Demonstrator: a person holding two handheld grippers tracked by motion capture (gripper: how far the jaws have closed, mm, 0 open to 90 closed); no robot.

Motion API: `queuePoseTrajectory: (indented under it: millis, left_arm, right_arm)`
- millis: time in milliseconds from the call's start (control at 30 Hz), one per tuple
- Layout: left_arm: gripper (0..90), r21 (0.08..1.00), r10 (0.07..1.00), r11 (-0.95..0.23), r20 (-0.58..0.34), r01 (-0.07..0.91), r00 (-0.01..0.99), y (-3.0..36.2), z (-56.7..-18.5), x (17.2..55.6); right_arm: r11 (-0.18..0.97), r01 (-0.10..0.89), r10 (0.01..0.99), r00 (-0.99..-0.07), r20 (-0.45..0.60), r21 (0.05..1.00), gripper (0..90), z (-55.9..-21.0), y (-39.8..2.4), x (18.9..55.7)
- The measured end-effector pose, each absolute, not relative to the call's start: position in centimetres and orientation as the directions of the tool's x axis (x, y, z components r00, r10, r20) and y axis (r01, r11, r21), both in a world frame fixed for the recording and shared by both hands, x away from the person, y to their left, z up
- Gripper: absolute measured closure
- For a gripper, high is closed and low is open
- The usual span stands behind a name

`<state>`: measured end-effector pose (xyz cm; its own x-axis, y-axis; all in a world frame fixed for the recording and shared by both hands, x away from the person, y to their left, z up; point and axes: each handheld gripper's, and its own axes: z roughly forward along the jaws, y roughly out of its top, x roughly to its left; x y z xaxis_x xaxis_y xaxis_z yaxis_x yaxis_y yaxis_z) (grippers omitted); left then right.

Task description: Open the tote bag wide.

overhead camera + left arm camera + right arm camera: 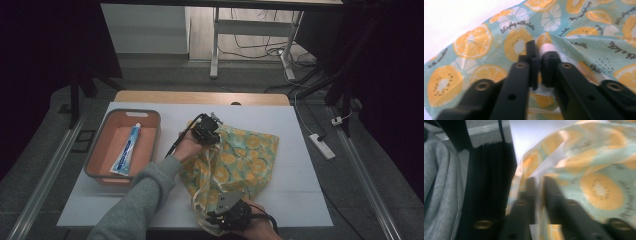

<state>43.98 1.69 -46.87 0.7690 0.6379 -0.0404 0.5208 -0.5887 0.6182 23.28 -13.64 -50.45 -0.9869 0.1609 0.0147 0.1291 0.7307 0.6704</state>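
The left arm in a grey sleeve [140, 197] reaches in from the bottom edge, slanting up and to the right across the white surface [300, 165], so that the left gripper [210, 134] sits at the far left corner of the fruit-print bag [245, 160] with its nose turned toward the cloth. The right gripper [227, 215] lies at the near edge of the surface, held low by a hand at the bottom of the high view, at the bag's near corner. In the left gripper view its fingers [532, 57] stand nearly together with a narrow slit between them and a fold of the bag at their tips; whether they pinch the fold I cannot tell. In the right gripper view the fingers [531, 187] are blurred, slightly apart, with a strip of cloth running between them. The bag lies crumpled at the middle of the surface, its long axis slanting from the near left corner to the far right. Well to its left stands an orange bin [150, 120] with a toothpaste tube [127, 150] lying in it.
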Motion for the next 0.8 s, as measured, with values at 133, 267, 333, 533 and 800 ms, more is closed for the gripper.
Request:
queuePoseTrajectory:
  millis: [133, 267, 333, 533, 800]
  left_arm:
    - [40.5, 0.651, 0.625, -0.574, -0.042, 0.496, 0.779, 2.3, -45.5, 42.7]
    - [31.1, 0.693, 0.628, -0.554, -0.017, 0.462, 0.778, 3.4, -43.9, 40.9]
    - [30.9, 0.714, 0.613, -0.545, -0.018, 0.440, 0.790, 4.1, -43.1, 40.0]
    - [30.9, 0.705, 0.612, -0.555, -0.014, 0.442, 0.791, 4.2, -43.3, 39.6]
    - [31.1, 0.692, 0.602, -0.570, -0.015, 0.443, 0.798, 4.0, -43.9, 39.6]
  right_arm:
    - [0.597, 0.166, 0.219, -0.975, 0.039, 0.785, 53.9, -48.0, -15.2, 23.6]
    - [0.555, 0.166, 0.339, -0.940, -0.039, 0.815, 47.8, -46.1, -16.9, 24.3]
    - [0.554, 0.183, 0.414, -0.907, -0.078, 0.812, 43.0, -45.4, -17.5, 24.8]
    - [0.565, 0.250, 0.573, -0.805, -0.155, 0.786, 32.9, -44.8, -18.4, 26.5]
    - [0.623, 0.367, 0.567, -0.821, -0.075, 0.690, 65.7, -47.7, -17.9, 31.2]
